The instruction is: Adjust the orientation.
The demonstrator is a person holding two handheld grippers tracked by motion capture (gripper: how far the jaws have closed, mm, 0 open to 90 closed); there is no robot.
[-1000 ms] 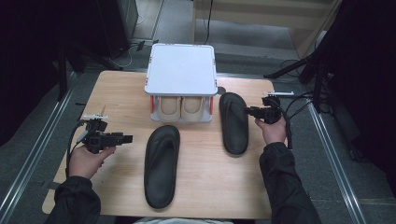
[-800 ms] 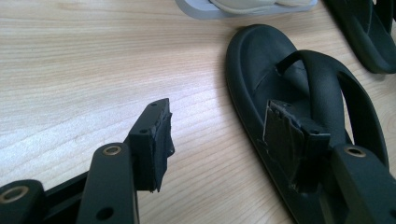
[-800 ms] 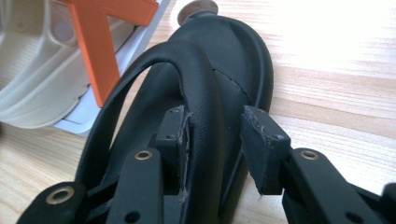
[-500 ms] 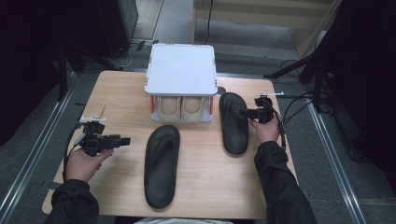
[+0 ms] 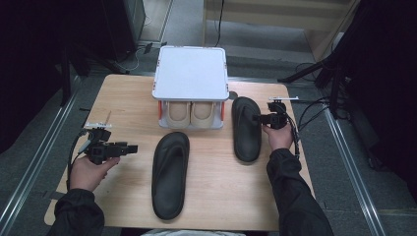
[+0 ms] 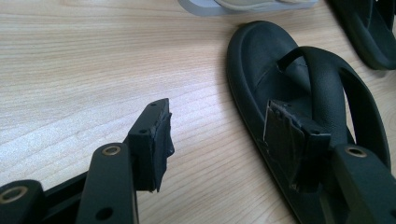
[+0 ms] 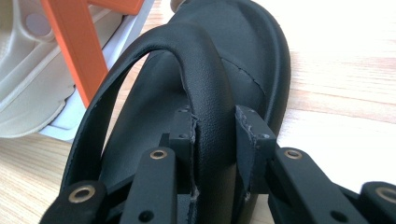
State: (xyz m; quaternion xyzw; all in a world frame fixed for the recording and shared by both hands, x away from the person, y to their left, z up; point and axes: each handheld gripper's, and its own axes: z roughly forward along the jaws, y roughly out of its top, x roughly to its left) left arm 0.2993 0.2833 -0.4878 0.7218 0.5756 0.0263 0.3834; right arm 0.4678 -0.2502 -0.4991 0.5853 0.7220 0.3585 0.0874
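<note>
Wooden table (image 5: 123, 98), light-grained, rounded corners, standing on grey carpeted floor (image 5: 354, 187). Metal floor rails (image 5: 29, 172) run along both sides of the table; black cables (image 5: 314, 108) trail off at the right, and a pale wooden cabinet (image 5: 275, 19) stands at the far end. Surroundings dark at both sides; light falls from above onto the tabletop.

No readable writing

No text, label, brand or number could be made out on anything; the high view was perhaps too coarse for small print.
</note>
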